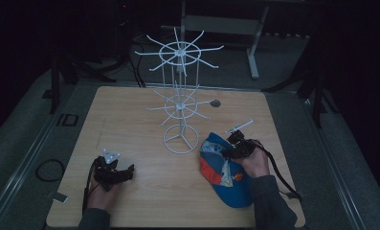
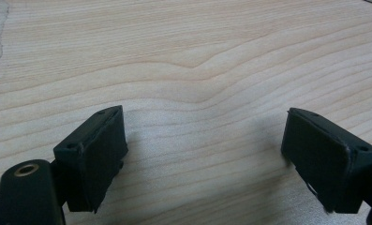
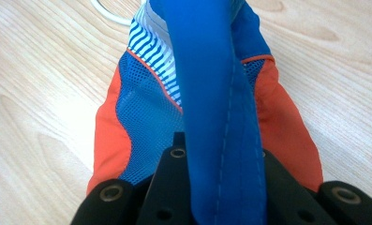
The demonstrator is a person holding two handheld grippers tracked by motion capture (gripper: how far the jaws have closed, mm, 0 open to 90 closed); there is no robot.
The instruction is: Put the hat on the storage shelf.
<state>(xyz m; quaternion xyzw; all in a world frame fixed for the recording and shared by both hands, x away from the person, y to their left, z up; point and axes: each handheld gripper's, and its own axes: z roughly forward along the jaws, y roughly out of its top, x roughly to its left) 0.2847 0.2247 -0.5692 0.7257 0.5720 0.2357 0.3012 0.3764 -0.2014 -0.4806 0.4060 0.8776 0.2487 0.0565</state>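
Right tool (image 1: 236, 143) pinches the blue cap (image 1: 221, 175) at the counter's (image 1: 130, 120) four o'clock; left tool (image 1: 126, 171) rests spread at seven o'clock.

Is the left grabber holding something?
No, the left gripper has its jaws wide apart with just bare wooden table between them.

— What colours has the cap (image 1: 226, 175) got?
— Bright blue mostly, with orange side panels, a patch of blue mesh and a band of blue-and-white stripes, plus pale stitching along the blue edge.
— And the rack (image 1: 180, 103)?
— White wire all over.
— The table (image 1: 144, 120)?
— Light wood with wavy grain.
— The left gripper (image 2: 204, 154)?
— Black, like the right gripper (image 1: 236, 143).
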